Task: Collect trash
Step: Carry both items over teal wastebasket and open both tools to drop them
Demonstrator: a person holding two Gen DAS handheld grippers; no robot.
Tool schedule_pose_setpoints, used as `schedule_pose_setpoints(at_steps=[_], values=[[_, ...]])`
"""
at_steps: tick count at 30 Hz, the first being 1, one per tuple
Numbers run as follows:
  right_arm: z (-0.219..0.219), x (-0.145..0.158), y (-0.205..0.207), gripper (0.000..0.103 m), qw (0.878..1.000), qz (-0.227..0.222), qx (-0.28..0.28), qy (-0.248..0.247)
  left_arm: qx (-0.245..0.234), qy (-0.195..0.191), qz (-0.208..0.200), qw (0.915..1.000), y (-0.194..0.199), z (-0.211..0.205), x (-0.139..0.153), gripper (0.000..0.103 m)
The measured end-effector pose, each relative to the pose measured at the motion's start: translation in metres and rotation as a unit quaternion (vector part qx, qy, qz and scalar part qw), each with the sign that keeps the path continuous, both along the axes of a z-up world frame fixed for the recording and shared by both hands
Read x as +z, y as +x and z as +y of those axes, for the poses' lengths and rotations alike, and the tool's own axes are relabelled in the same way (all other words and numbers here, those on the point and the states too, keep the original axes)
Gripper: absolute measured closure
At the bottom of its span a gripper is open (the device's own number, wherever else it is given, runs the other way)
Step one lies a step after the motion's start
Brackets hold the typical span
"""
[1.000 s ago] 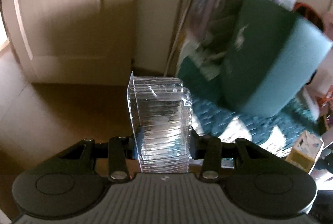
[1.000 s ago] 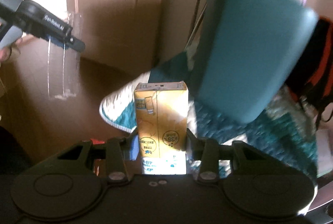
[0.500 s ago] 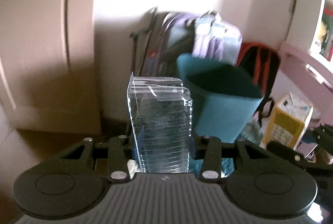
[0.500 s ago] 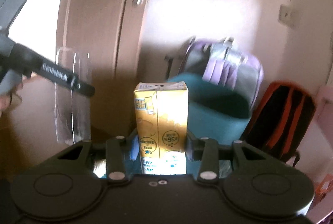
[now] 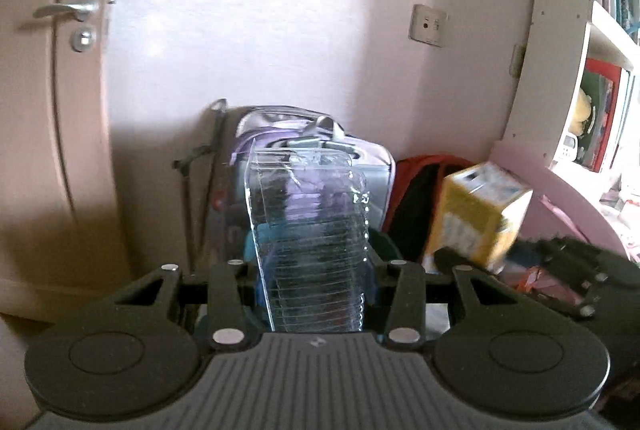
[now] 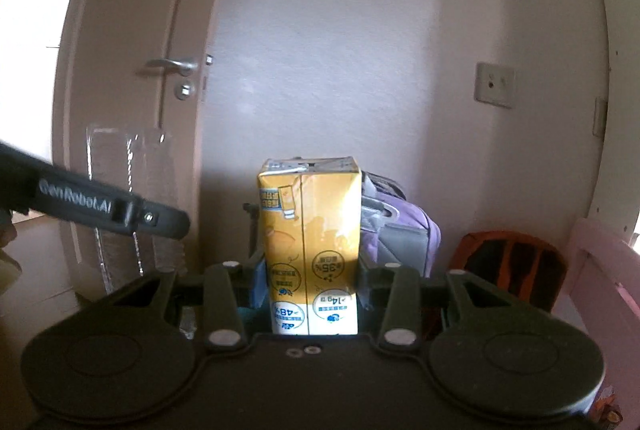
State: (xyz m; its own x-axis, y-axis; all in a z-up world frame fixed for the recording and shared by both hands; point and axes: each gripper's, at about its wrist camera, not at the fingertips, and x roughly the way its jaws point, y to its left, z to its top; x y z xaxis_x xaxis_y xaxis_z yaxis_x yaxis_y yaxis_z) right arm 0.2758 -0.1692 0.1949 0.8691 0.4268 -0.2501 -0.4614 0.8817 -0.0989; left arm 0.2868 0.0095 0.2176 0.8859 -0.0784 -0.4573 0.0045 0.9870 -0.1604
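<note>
A clear ribbed plastic container [image 5: 312, 242] stands upright between the fingers of my left gripper [image 5: 314, 278], which is shut on it. My right gripper [image 6: 310, 278] is shut on a yellow drink carton [image 6: 310, 242], also upright. From the left wrist view the carton [image 5: 476, 214] shows at the right, tilted, with the right gripper's dark body [image 5: 576, 274] below it. From the right wrist view the clear container [image 6: 128, 202] shows at the left behind the left gripper's finger [image 6: 104, 206]. A sliver of the teal bin [image 5: 250, 246] peeks from behind the container.
Against the wall ahead lean a purple and grey bag [image 5: 344, 154] and a red and black backpack [image 6: 508, 266]. A door with a metal handle [image 6: 172, 64] is at the left. White shelves [image 5: 600, 70] and pink furniture [image 6: 600, 270] are at the right.
Both grippers have risen with their loads still held. The floor, the rug and most of the teal bin have dropped out of view, and the wall, door handle and socket now fill the frames.
</note>
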Motion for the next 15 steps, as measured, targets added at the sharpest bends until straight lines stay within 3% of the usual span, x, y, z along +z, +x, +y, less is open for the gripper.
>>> schedule_pose_setpoints(at_steps=[8,15], values=[[-0.008,-0.03,0.062,0.062,0.998,0.063,-0.01,0.005,-0.002,0.031,0.017,0.9994,0.066,-0.017,-0.022,0.06],[-0.005,-0.065,0.099,0.062,0.995,0.095,-0.007,0.009,0.006,0.037,0.057,0.9977,0.117,-0.018,-0.062,0.06]])
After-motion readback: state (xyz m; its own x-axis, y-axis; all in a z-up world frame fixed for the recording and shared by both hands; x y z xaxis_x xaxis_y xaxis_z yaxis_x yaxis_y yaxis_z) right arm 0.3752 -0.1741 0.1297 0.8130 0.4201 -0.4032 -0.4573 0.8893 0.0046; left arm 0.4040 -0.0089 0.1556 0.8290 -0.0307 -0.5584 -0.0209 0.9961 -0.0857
